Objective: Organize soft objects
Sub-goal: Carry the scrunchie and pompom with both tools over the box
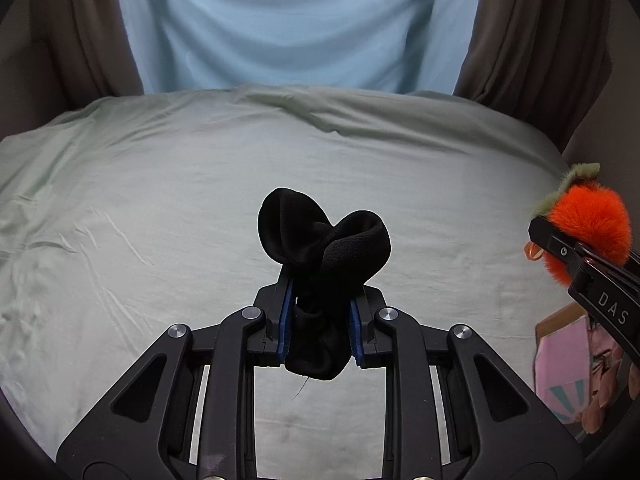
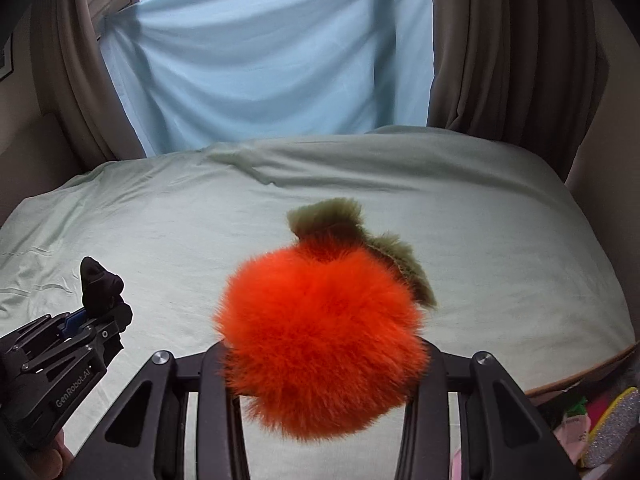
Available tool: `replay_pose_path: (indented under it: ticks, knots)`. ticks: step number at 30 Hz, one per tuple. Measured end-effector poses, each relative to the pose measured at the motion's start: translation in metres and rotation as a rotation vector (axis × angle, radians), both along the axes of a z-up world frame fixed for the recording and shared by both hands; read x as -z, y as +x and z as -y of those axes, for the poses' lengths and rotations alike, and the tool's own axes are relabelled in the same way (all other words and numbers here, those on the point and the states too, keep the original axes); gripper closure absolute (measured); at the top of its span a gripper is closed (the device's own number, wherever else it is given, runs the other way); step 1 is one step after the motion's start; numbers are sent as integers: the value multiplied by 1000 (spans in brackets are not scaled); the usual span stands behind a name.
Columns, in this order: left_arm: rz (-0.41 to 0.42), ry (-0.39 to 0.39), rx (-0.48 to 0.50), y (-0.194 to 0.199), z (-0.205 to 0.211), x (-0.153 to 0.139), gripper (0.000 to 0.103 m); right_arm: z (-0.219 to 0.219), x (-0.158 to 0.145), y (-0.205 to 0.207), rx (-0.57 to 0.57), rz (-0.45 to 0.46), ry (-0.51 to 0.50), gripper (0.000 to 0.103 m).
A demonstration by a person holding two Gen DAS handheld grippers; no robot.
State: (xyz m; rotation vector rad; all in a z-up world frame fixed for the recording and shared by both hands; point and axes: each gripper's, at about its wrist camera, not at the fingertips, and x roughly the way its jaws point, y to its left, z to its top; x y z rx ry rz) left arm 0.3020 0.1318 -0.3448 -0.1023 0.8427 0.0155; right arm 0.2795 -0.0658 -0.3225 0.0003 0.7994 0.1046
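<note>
Above bed (image 1: pixel 160 208): L gripper (image 1: pixel 320 320) grips sock (image 1: pixel 324 236), R gripper (image 2: pixel 320 360) plush (image 2: pixel 320 340).

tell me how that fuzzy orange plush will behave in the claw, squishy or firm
Probably squishy: the orange plush bulges around the right claw, hiding its fingers. Likely light, since it sits held above the bed sheet without sagging. Its long fur might let it slip.

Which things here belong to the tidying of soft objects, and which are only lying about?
Belong to the job:
- black sock, in the left gripper
- orange plush fruit, in the right gripper

Only lying about:
- bed sheet
- blue cloth
- brown curtains
</note>
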Motion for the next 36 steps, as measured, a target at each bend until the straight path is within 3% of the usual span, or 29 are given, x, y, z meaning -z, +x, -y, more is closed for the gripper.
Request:
replay_pose_path:
  ticks: [9,15,18,24,36]
  knots:
    - [68,-4,-13,-65,15,-107,83,10,-105,-73,-13,62,13,67]
    - [86,2,-24,-102,52,-152,83,33,-149,-111,-31,80,29,67]
    - [84,7,-27,-121,78,-162,83,51,-164,-126,-57,95,36,67]
    - [75,-32,-23,-147,144,-170,83,95,-164,-145,-90,78,21,67]
    - [-23,-95,63,-136,276,-135,83,227,-147,-163,-4,15,-30,67]
